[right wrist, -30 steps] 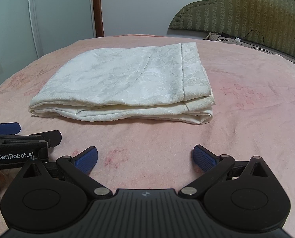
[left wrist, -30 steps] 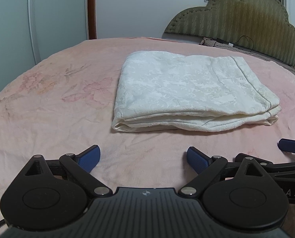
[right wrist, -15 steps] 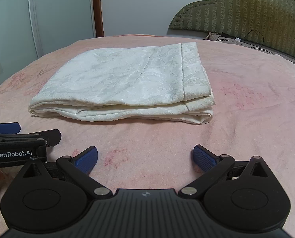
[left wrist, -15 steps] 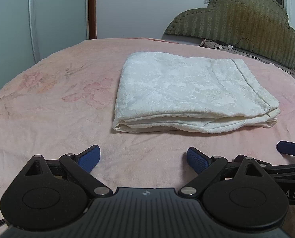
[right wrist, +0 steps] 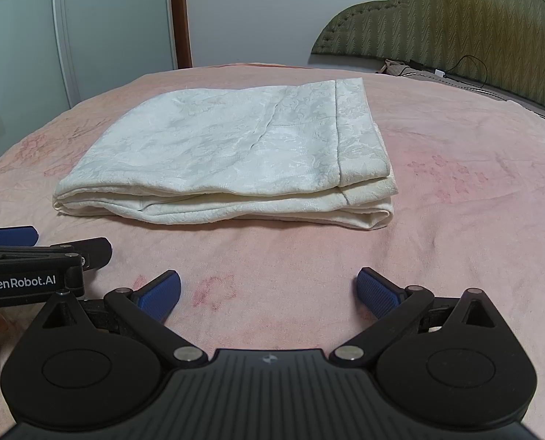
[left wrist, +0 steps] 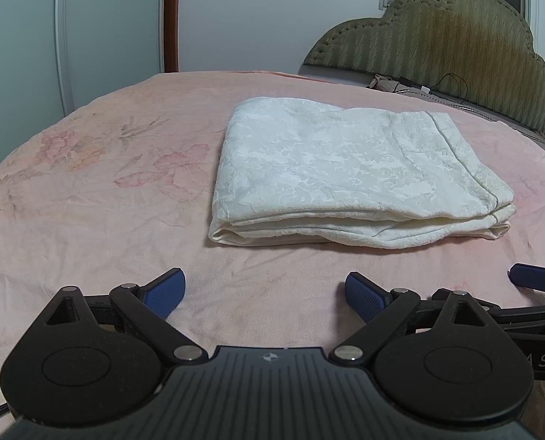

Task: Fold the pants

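The white patterned pants [left wrist: 346, 172] lie folded into a flat rectangular stack on the pink bedspread [left wrist: 89, 201]; they also show in the right wrist view [right wrist: 236, 161]. My left gripper [left wrist: 265, 293] is open and empty, on the near side of the stack and apart from it. My right gripper [right wrist: 269, 293] is open and empty, also short of the stack's near edge. The right gripper's blue fingertip [left wrist: 533, 278] shows at the right edge of the left wrist view. The left gripper's side [right wrist: 34, 260] shows at the left of the right wrist view.
A green padded headboard [left wrist: 456, 44] stands at the back right with a cable [left wrist: 452, 84] along the bed edge. A white wardrobe [right wrist: 89, 29] and a wooden door frame [right wrist: 180, 14] stand behind the bed.
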